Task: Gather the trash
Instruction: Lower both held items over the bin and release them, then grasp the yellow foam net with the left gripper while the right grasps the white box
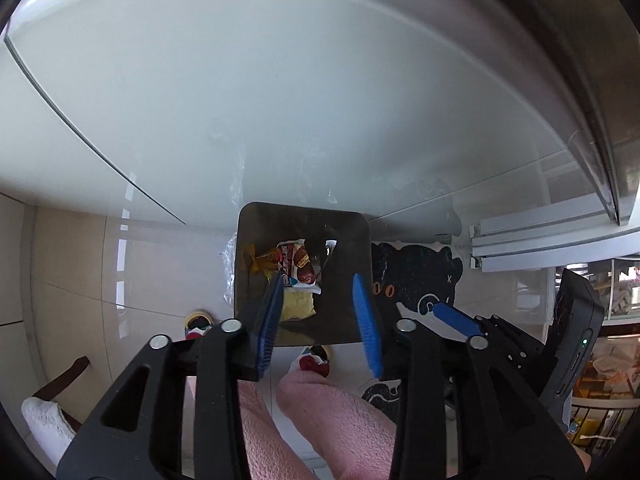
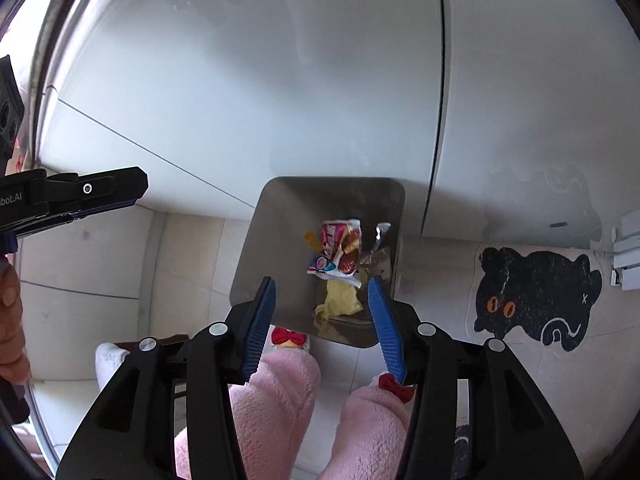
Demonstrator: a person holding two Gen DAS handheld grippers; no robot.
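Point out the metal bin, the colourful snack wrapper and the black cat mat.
metal bin [image 2: 280,240]: right wrist view, on its bare left inner wall.
colourful snack wrapper [image 2: 340,248]: right wrist view, on the printed middle of the wrapper.
black cat mat [image 2: 536,288]: right wrist view, on the cat's dark body.

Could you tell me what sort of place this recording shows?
Most likely a home, perhaps a kitchen. A metal trash bin holding snack wrappers stands on a tiled floor beside a black cat-shaped mat, and the person wears fluffy pink trousers.
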